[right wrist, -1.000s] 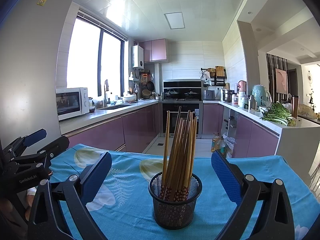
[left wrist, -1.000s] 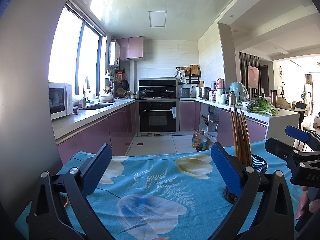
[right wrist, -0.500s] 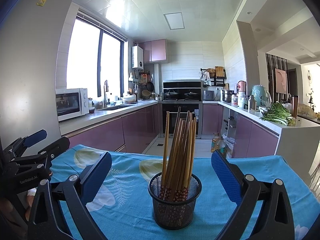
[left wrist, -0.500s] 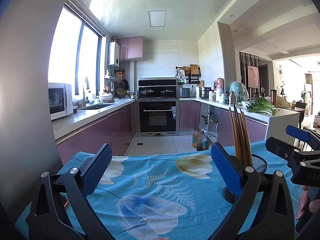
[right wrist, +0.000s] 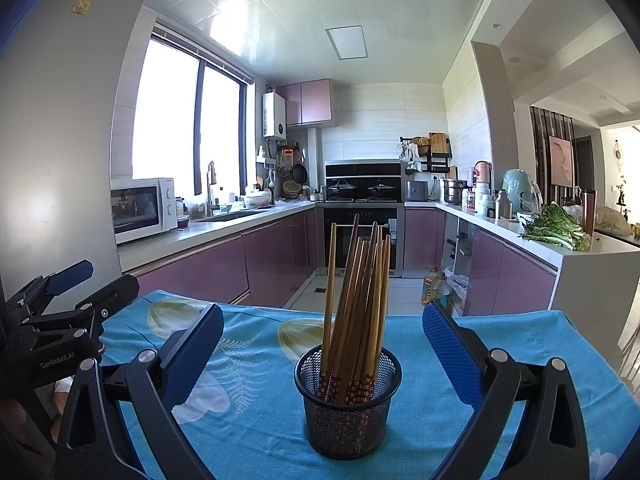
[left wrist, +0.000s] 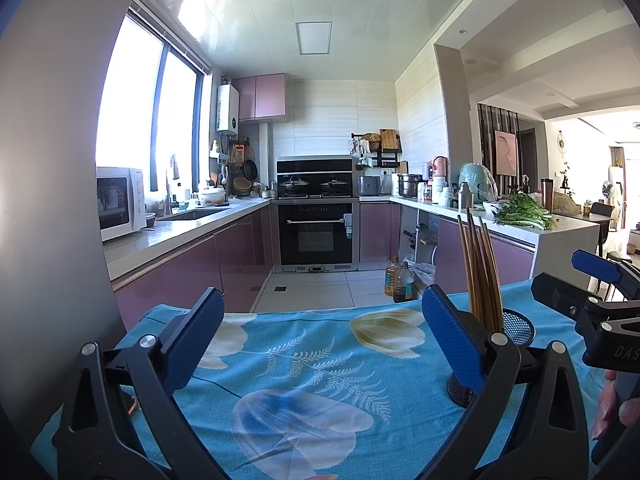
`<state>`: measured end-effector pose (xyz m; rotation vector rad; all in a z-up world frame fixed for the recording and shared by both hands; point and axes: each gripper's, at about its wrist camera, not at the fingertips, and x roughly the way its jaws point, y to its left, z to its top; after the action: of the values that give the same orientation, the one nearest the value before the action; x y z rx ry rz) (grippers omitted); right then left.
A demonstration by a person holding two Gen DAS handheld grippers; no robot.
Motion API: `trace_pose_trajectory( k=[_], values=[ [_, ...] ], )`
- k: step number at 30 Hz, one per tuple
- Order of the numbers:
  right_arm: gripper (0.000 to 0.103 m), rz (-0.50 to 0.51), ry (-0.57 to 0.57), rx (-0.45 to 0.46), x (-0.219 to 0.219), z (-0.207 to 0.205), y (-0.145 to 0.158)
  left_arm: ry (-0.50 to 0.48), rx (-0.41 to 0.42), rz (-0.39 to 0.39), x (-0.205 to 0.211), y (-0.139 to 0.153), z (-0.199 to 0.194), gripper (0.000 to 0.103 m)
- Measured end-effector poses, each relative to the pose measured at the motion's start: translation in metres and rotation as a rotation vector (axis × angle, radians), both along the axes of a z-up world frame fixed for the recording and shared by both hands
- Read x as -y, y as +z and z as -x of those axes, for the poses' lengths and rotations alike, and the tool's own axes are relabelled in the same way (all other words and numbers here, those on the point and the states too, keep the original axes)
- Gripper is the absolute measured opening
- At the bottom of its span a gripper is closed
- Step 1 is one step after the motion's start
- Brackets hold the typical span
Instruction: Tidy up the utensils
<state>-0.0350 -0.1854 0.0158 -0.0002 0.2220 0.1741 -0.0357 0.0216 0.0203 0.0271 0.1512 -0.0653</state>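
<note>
Chopsticks (right wrist: pixel 356 312) stand bundled, leaning a little, in a black mesh holder (right wrist: pixel 347 408) on a table covered by a blue floral cloth (right wrist: pixel 256 360). The right gripper (right wrist: pixel 322 354) is held level just above the cloth, pointing toward the kitchen, its blue-padded fingers (right wrist: pixel 192 354) spread wide with the holder centred in the gap and touching neither pad. Nothing is gripped.

The left gripper (left wrist: pixel 320 338) sits level over the cloth too, aimed the same way, jaws wide apart with only bare cloth between them. From its camera the holder (left wrist: pixel 518 326) lies off to the right, partly hidden behind the right-hand finger (left wrist: pixel 452 344), the chopsticks (left wrist: pixel 480 272) rising above it. The two tools sit side by side, apart: the left one shows at the left edge of the right wrist view, and the right one at the right edge of the left wrist view, where fingertips of the person's hand (left wrist: pixel 614 408) wrap its handle. Beyond the table, purple kitchen cabinets (right wrist: pixel 276 256) and an oven (left wrist: pixel 316 232) fill the background.
</note>
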Motion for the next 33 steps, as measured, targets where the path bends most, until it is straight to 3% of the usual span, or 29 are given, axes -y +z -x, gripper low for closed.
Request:
trace_pose_trajectory(
  k=[33],
  values=[
    [0.096,-0.004,-0.005,0.007,-0.0019,0.0023,-0.0002,0.002,0.003,-0.001,0.001,0.0012,-0.0006,0.098]
  ],
)
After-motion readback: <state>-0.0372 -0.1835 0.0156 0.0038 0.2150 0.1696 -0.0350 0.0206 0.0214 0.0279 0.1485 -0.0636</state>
